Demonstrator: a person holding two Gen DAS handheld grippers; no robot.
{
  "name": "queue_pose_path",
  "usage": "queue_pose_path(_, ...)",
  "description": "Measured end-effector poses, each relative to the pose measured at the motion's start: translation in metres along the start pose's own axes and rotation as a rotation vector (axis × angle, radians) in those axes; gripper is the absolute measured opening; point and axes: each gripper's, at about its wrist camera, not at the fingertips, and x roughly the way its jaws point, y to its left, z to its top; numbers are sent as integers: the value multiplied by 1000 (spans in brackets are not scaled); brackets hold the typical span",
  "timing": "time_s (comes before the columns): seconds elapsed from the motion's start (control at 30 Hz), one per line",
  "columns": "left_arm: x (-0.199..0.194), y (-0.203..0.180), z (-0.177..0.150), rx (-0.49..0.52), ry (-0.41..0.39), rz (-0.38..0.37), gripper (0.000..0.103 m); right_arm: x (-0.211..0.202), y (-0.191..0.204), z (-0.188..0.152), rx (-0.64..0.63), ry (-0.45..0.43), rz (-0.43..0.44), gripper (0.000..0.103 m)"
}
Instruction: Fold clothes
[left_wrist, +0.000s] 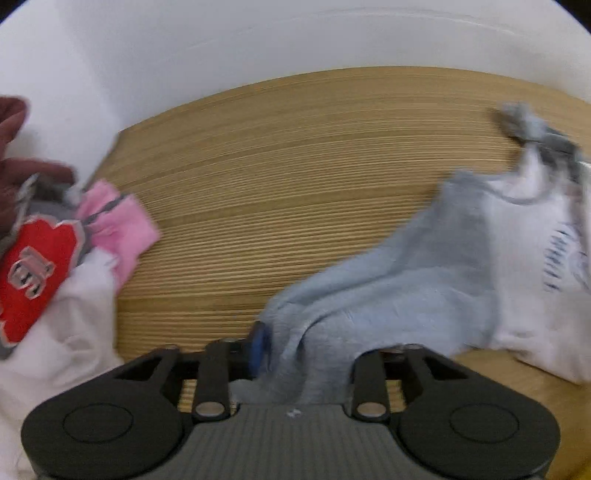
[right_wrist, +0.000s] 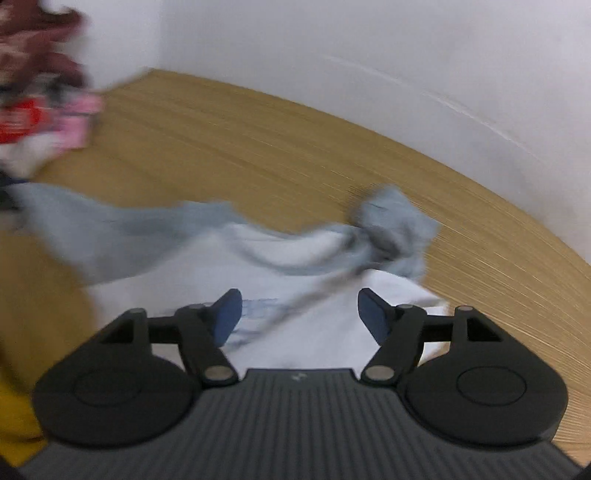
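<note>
On the wooden desk (right_wrist: 229, 147) by a white wall lies a grey-and-white shirt (right_wrist: 207, 273). The right gripper (right_wrist: 299, 314) stands open above it; the left gripper (left_wrist: 317, 350) has a grey sleeve draped between its parted fingers. A clothes pile (left_wrist: 55, 251) sits left.

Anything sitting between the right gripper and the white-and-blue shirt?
Nothing visible. The right gripper hangs with jaws open directly over the shirt; the pile of other clothes lies apart, far left on the table.

The table (left_wrist: 295, 184) is matt wood with fine straight grain. On it, a soft cloth shirt (right_wrist: 295, 325): fuzzy grey-blue sleeves, smooth white body. Each gripper (right_wrist: 299, 314) is matt black plastic with metal pins.
</note>
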Motion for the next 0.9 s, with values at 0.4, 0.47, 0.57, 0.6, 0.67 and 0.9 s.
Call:
queue_pose_path(0.4,-43,-18,-7,69,-66,-223,49,70,15,-60,70,307,-104,3)
queue_pose_path(0.47,-46,-15,4,37,-79,-246,49,47,12,-66,129,303,-65,3)
queue_pose_path(0.57,-45,-21,17,63,-78,-329,52,26,13,-67,149,282,-16,3)
queue_pose_path(0.6,-46,-27,19,84,-74,-364,52,19,13,-67,156,276,0,6)
queue_pose_path(0.67,-46,-40,19,129,-79,-430,52,30,8,-57,168,195,-37,19)
queue_pose_path(0.9,-48,-56,10,87,-107,-400,59,115,4,-23,199,142,-183,61)
